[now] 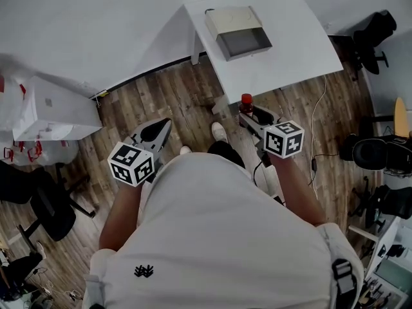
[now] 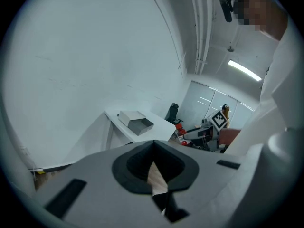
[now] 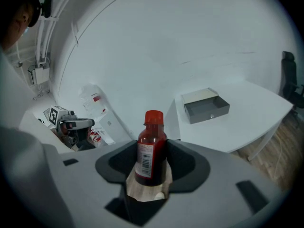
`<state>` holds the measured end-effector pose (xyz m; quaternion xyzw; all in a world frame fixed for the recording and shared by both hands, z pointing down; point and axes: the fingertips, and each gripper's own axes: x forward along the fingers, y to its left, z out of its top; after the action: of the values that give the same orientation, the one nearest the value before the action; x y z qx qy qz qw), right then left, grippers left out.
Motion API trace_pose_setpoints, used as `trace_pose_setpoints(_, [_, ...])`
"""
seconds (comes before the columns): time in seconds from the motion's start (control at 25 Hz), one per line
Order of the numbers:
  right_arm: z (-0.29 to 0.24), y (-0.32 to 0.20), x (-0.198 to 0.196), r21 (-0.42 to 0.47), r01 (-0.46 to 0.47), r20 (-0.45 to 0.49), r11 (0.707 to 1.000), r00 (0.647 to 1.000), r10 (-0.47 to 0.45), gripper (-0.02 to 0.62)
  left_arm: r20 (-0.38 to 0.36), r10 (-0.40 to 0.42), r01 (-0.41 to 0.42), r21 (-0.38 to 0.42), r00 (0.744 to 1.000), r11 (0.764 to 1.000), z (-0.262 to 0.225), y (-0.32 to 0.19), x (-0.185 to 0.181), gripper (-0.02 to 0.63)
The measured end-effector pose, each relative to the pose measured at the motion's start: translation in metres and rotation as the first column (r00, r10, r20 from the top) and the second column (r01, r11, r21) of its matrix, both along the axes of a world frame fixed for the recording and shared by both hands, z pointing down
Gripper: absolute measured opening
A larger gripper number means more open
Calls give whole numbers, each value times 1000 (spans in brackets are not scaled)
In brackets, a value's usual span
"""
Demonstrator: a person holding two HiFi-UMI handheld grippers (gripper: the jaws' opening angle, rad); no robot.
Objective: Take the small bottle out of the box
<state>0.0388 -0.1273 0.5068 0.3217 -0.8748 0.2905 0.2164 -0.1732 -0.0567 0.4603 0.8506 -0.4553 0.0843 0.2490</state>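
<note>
Your right gripper (image 3: 151,165) clamps the small bottle (image 3: 152,144) upright mid-frame, cap up; your left gripper (image 2: 153,148) has its jaws together.

Red small bottle (image 3: 151,148) upright in right tongs (image 3: 149,164), outside box (image 3: 206,106).

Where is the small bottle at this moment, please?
The small bottle is gripped between the jaws of the right gripper, centre-right in the head view, just short of the white table where the open box sits.
</note>
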Motion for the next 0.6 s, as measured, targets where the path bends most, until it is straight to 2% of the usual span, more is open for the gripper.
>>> trace_pose_setpoints(0.6, [-10, 19, -6, 26, 21, 5, 999, 1000, -21, 199, -1, 1, -1, 7, 1000, 1000, 3, 6, 0, 6])
